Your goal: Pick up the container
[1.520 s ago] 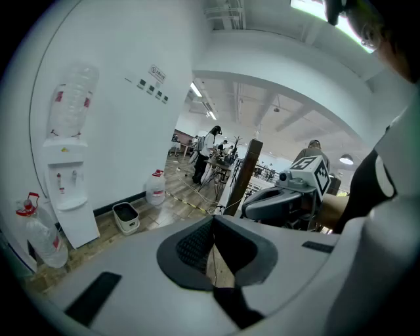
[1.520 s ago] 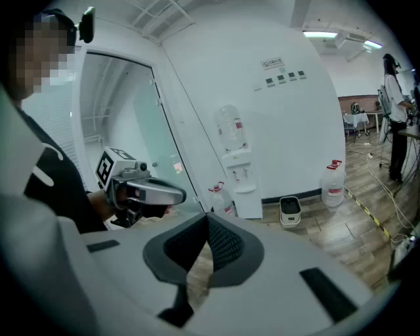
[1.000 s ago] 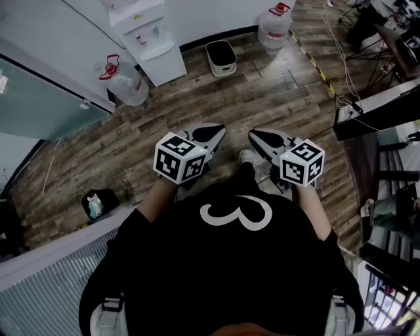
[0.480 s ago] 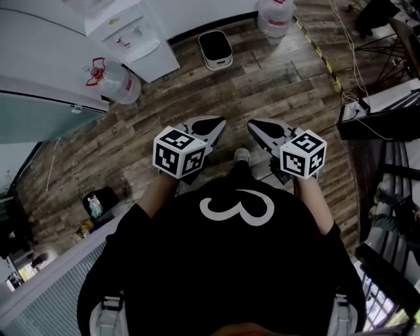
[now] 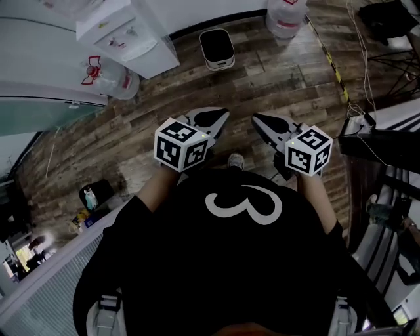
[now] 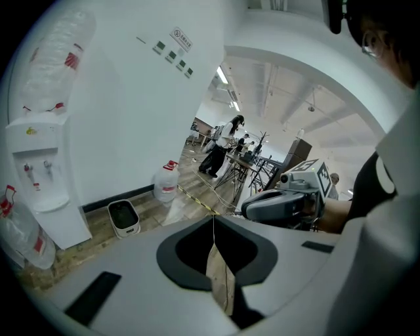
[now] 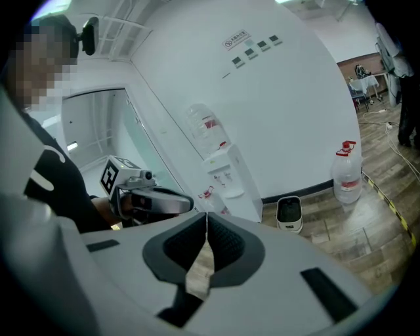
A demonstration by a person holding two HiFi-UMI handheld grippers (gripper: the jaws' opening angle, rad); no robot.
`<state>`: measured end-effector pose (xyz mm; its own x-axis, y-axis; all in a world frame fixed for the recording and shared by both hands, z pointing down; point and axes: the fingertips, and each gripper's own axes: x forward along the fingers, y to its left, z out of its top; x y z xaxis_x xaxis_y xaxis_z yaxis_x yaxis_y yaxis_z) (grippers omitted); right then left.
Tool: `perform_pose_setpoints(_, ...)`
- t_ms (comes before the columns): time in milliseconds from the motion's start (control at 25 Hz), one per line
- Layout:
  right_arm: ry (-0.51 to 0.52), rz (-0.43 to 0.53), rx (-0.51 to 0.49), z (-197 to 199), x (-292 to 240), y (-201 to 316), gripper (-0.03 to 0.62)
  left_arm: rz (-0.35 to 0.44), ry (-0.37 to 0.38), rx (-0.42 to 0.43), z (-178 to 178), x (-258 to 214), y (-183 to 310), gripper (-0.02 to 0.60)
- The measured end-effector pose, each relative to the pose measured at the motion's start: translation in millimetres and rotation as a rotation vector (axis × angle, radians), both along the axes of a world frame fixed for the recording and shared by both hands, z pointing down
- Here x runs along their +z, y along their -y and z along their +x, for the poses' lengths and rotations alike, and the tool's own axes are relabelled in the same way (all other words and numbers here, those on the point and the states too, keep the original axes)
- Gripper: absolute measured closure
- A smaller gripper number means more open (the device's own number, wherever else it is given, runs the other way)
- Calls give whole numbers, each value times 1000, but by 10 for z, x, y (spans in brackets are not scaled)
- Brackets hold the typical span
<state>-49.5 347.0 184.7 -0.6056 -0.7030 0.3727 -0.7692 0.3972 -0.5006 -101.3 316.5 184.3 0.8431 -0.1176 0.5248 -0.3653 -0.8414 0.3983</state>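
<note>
A small white container with a dark inside stands on the wood floor by the wall, well ahead of me; it also shows in the left gripper view and the right gripper view. My left gripper and right gripper are held side by side at waist height, tips pointing forward, high above the floor. Both are shut with nothing between the jaws, as the left gripper view and the right gripper view show. Each gripper camera sees the other gripper beside it.
A white water dispenser stands left of the container, with a water jug beside it and another jug to the right. Cables and striped tape run along the floor at right. A black bag lies at left.
The head view has shifted, so the floor, dispenser and container slid slightly up and left in the picture. Both grippers stay shut, side by side in front of my body.
</note>
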Motion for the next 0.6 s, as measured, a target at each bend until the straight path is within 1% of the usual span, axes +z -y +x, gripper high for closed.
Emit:
perform_pose_setpoints(120, 28, -12, -7, 83, 74, 157, 566, -14, 15, -25, 60, 117, 140, 563)
perform_pose_setpoints(280, 137, -53, 1, 103, 168, 430, 566, -44, 22, -50, 71, 265, 386, 563)
perform_pose_setpoints(480, 132, -102, -4, 218, 363, 894, 566, -83, 20, -69, 153, 423, 884, 563)
perform_pose_setpoints(600, 116, -108, 2, 351, 429, 1324, 566, -103, 15, -73, 237, 513, 1299, 563)
